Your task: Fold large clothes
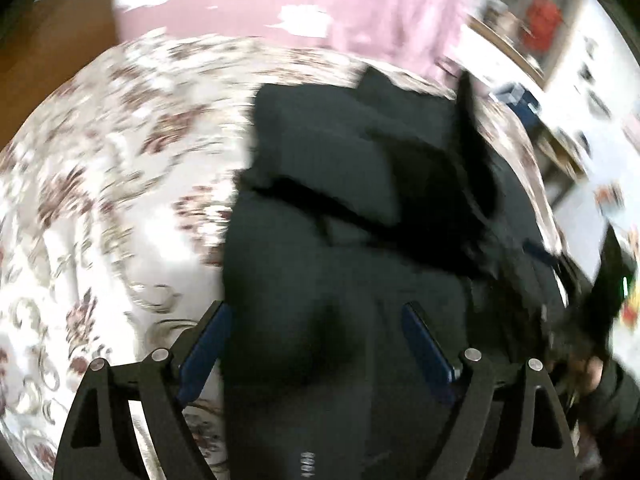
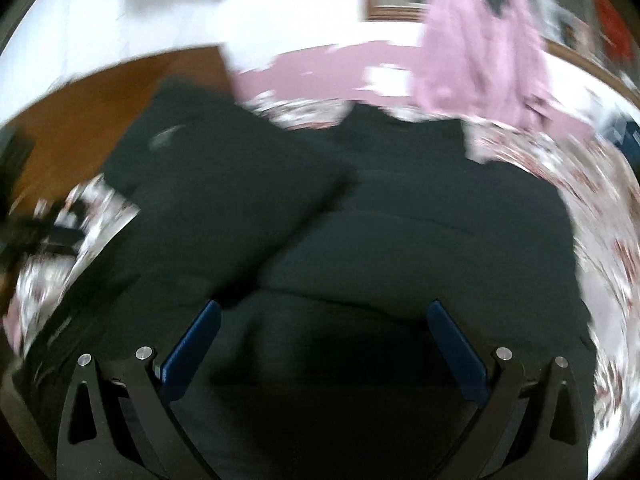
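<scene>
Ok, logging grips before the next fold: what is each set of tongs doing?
Left tongs: open, holding nothing, over the dark garment.
Right tongs: open, holding nothing.

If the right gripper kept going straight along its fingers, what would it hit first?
Most likely the dark garment, which fills the view between and ahead of the open right gripper. The frame is motion-blurred and depth is unclear, so how near the cloth lies cannot be told.
</scene>
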### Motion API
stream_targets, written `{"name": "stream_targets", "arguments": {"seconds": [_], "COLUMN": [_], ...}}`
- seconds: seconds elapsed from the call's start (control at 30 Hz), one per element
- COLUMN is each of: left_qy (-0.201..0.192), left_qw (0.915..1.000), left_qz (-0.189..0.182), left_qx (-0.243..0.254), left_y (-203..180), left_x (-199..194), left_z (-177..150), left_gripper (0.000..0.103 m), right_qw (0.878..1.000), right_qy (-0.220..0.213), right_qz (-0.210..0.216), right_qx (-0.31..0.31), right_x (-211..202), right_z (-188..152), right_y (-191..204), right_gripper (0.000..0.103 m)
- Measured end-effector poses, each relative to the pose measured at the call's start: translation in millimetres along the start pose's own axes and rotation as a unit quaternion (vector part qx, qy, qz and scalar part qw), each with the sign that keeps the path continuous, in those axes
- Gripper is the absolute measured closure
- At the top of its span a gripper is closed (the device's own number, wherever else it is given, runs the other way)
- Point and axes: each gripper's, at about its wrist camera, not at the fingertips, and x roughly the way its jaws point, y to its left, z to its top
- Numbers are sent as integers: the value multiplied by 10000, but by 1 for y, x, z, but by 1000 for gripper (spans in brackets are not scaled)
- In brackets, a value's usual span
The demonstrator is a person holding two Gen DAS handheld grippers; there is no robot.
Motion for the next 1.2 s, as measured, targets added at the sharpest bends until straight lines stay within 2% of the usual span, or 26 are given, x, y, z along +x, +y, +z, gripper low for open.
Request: {"name": "stream_targets", "arguments": {"seconds": [0.17, 0.27, 0.4, 0.5, 0.6, 0.67, 0.77, 0.83, 0.97, 1.03, 1.07, 1.1, 1.13, 1.17, 1.2], "left_qy": [-114, -146, -212, -270, -346, -383, -477, -507, -516, -585, -623, -652, -693, -732, -755], "left_qw": [9989, 9985, 9984, 9978, 9969, 9964, 9953, 9950, 9953, 9950, 9948, 9947, 9946, 9945, 9946], "left_qz": [138, 194, 321, 455, 489, 434, 399, 418, 511, 569, 576, 576, 574, 587, 586], "left_qx": [-426, -496, -422, -395, -508, -618, -736, -752, -639, -576, -562, -550, -515, -463, -414], "left_y": [21, 26, 25, 22, 24, 26, 27, 26, 20, 15, 11, 9, 4, -2, -8], "left_x": [-2, -2, 6, 13, 24, 28, 30, 29, 29, 30, 31, 32, 33, 36, 38], "left_z": [12, 19, 29, 35, 34, 34, 34, 36, 43, 51, 56, 58, 63, 69, 73], "left_gripper": [17, 16, 16, 16, 16, 16, 16, 16, 16, 16, 16, 16, 16, 16, 16], "right_qw": [9966, 9977, 9988, 9944, 9869, 9837, 9786, 9699, 9417, 9192, 9124, 9014, 8972, 8965, 9009], "right_qy": [-134, -147, -344, -589, -562, -452, -360, -184, -84, -139, -133, -144, -119, 30, 161], "right_qz": [-106, -159, -345, -444, -532, -402, 44, 302, 651, 763, 760, 790, 808, 723, 601], "right_qx": [-807, -643, 52, 758, 1413, 1694, 2025, 2409, 3300, 3860, 4019, 4255, 4339, 4370, 4296], "right_x": [15, 22, 17, -2, -15, -20, -24, -22, -17, -21, -19, -21, -17, -17, -16], "right_z": [23, 34, 42, 32, 12, 1, -13, -25, -45, -59, -61, -66, -70, -71, -68], "right_y": [55, 61, 42, 9, -23, -41, -64, -82, -107, -122, -126, -131, -131, -131, -127], "right_gripper": [1, 1, 1, 1, 1, 1, 1, 1, 1, 1, 2, 12, 41, 55, 72]}}
